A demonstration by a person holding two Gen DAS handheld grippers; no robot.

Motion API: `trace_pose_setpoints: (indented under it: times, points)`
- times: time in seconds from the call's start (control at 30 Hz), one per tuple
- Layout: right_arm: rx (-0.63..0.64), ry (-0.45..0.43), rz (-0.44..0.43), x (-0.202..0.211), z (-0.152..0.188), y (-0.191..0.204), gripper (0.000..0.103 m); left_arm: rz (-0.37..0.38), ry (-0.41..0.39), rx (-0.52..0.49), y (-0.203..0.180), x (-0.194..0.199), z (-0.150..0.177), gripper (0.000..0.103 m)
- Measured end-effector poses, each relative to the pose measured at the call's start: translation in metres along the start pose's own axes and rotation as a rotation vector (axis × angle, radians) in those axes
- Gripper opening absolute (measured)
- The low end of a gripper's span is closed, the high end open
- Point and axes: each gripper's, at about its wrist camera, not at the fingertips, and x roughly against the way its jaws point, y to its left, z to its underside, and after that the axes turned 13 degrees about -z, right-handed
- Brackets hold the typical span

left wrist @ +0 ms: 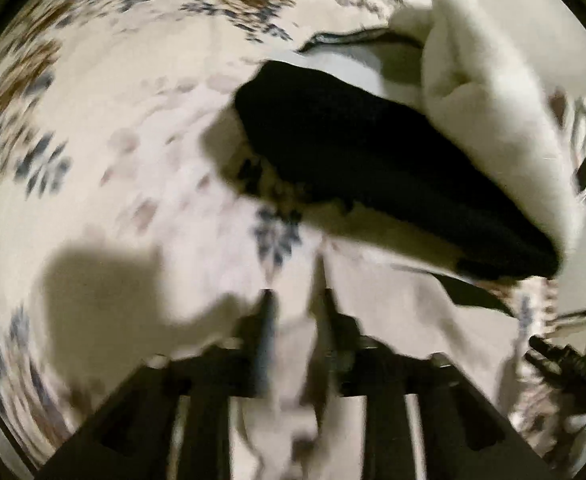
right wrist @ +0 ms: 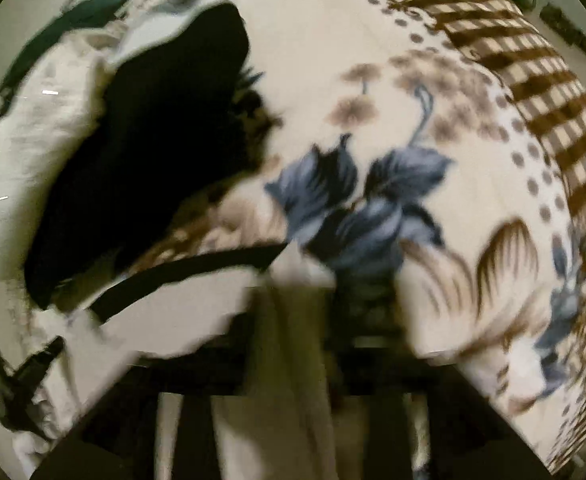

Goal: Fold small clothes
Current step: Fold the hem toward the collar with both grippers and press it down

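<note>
Nearest, the left tongs stand narrowly apart with a fold of the cream garment between the tips; whether they pinch it is too blurred to tell. The right tongs are smeared too, cream cloth running up between them, their grip unclear. Just beyond the cream garment lies a black garment against a white pile, all on the floral blanket. If either grip is loose, the hem may slip; a trailing edge may also drag the black piece.
</note>
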Motion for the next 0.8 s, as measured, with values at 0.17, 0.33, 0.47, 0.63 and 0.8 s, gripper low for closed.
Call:
trace_pose_setpoints:
  times: [0.17,0.33,0.47,0.63,0.8]
  points:
    - [-0.062,-0.038,-0.070,0.050,0.059,-0.014,0.074,0.125,0.076,0.155,0.022,0.025,0.078,0.085]
    - [-0.254,0.028,-0.134,0.054,0.144,-0.042,0.074,0.234,0.233,0.379,0.029,0.011,0.154,0.085]
    - [-0.397,0.065,-0.231,0.038,0.214,-0.069,0.074,0.295,0.270,0.470,0.018,-0.011,0.173,0.085]
    - [-0.469,-0.016,-0.384,0.013,0.227,-0.085,0.074,0.284,0.190,0.439,-0.005,-0.023,0.159,0.085]
    - [-0.530,-0.152,-0.531,0.007,0.220,-0.088,0.074,0.256,0.157,0.457,-0.015,-0.037,0.145,0.084]
